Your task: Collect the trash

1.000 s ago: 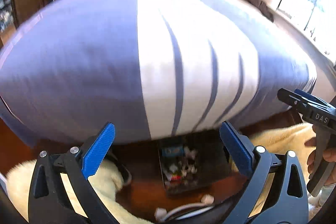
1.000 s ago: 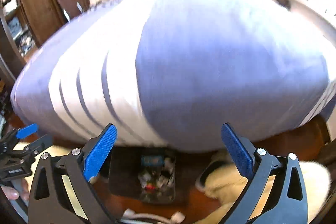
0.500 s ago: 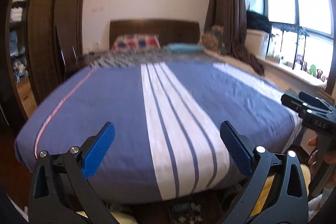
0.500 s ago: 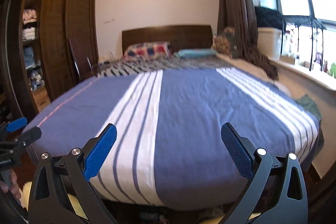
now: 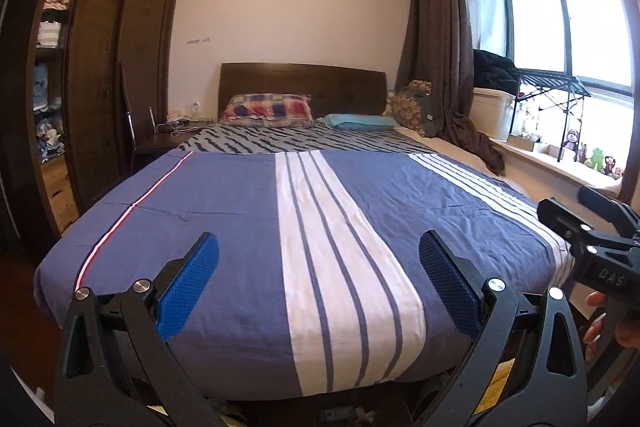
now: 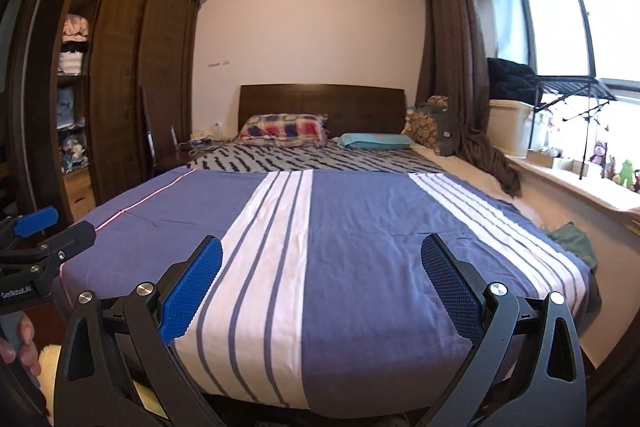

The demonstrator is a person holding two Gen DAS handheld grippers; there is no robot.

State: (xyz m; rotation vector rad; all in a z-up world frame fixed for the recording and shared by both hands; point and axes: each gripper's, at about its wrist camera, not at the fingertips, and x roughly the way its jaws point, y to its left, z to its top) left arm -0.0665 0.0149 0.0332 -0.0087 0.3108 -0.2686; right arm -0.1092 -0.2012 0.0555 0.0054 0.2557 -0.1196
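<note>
My left gripper [image 5: 318, 251] is open and holds nothing; its blue pads frame the foot of a bed [image 5: 240, 211] spread with a blue and white striped blanket. My right gripper [image 6: 320, 249] is also open and bare over the same blanket [image 6: 360, 227]. Each gripper shows in the other's view, the right gripper [image 5: 592, 247] at the right edge and the left gripper [image 6: 36, 231] at the left edge, both held by a hand. Only a sliver of small scraps [image 5: 348, 414] shows on the floor under the bed's foot edge.
A dark wardrobe [image 5: 100, 67] stands to the left. A window sill with toys [image 6: 600, 163] and a brown curtain [image 6: 460, 67] run along the right. Pillows [image 5: 268, 109] lie by the headboard. A green cloth [image 6: 572, 243] lies beside the bed. A pale fluffy rug [image 5: 496, 379] covers the floor.
Both views have swung up from the floor and the dark bin of trash to the bed top and the room. The bin has dropped out of sight. Both grippers stay open.
</note>
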